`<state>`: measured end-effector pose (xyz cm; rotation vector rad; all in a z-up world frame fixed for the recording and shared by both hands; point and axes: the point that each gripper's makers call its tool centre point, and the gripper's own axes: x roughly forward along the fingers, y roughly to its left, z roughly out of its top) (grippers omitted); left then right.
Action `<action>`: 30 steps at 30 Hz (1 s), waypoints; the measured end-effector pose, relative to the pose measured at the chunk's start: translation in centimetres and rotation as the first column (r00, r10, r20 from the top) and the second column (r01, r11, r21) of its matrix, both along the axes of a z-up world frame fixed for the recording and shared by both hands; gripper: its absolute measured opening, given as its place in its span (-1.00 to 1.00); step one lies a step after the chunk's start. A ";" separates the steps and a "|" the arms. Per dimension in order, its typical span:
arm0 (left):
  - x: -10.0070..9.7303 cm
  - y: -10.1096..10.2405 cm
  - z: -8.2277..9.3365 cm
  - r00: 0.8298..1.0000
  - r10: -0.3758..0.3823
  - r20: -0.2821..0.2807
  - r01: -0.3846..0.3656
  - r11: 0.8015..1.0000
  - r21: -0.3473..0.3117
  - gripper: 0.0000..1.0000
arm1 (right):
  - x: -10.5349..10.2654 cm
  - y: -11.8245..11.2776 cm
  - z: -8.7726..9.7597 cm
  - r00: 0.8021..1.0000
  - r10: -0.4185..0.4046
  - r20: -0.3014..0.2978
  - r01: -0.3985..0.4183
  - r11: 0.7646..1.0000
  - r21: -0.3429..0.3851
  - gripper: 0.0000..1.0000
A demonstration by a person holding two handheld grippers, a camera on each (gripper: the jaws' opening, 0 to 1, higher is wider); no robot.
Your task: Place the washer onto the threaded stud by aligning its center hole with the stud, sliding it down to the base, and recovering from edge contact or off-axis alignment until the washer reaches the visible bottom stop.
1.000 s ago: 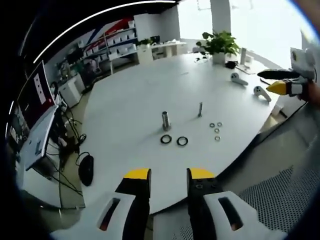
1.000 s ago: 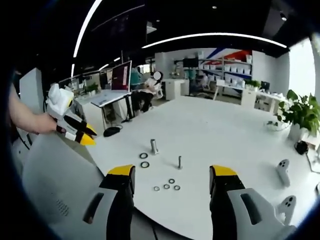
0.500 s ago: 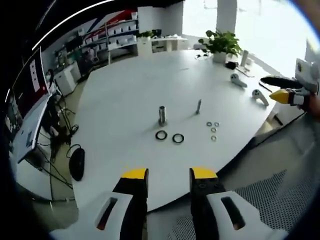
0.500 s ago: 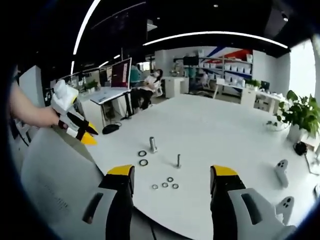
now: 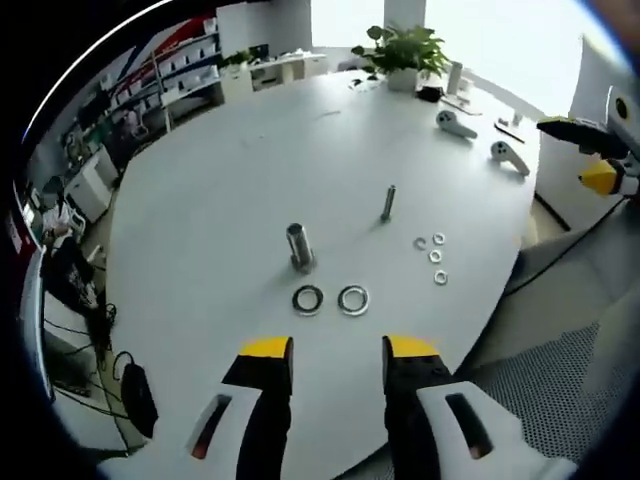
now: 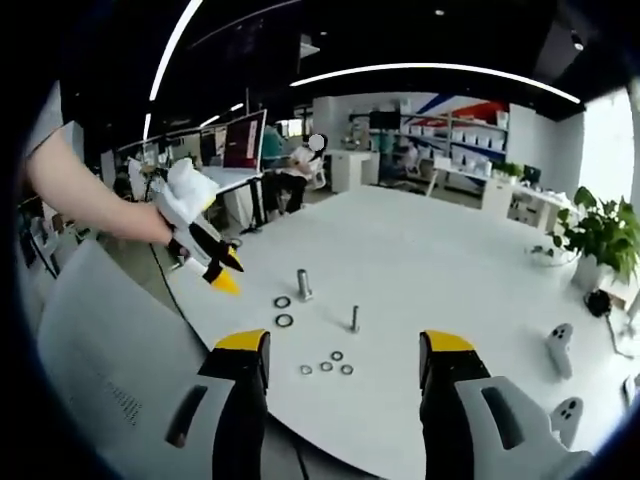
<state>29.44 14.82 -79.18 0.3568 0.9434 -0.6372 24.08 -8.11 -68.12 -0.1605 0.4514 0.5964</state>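
On the white round table [image 5: 220,170] stand a thick threaded stud [image 5: 299,247] and a thin stud [image 5: 388,203]. Two large dark washers [image 5: 307,298] lie side by side just in front of the thick stud, and several small washers [image 5: 435,256] lie to the right of the thin one. My left gripper [image 5: 338,350] hangs open above the table's near edge, empty. My right gripper [image 6: 345,345] is open wide and empty, back from the table edge. In the right gripper view the studs [image 6: 303,283] and small washers [image 6: 326,366] lie ahead, with the left gripper [image 6: 212,262] beside them.
Two white controllers [image 5: 455,122] and a potted plant [image 5: 400,45] sit at the table's far side. A grey mesh chair back [image 6: 100,370] is below the right gripper. The right gripper [image 5: 600,160] shows at the left view's right edge. Desks, shelves and a seated person [image 6: 300,165] are behind.
My left gripper has moved forward over the table edge, closer to the large washers and thick stud. The right gripper has stayed nearly still. Nothing on the table has moved.
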 end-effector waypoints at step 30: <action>4.7 -2.0 -6.8 0.960 -0.146 -0.237 0.179 0.976 0.125 -0.35 | 0.4 -1.3 0.0 0.998 -0.058 0.008 0.058 0.998 -0.013 0.21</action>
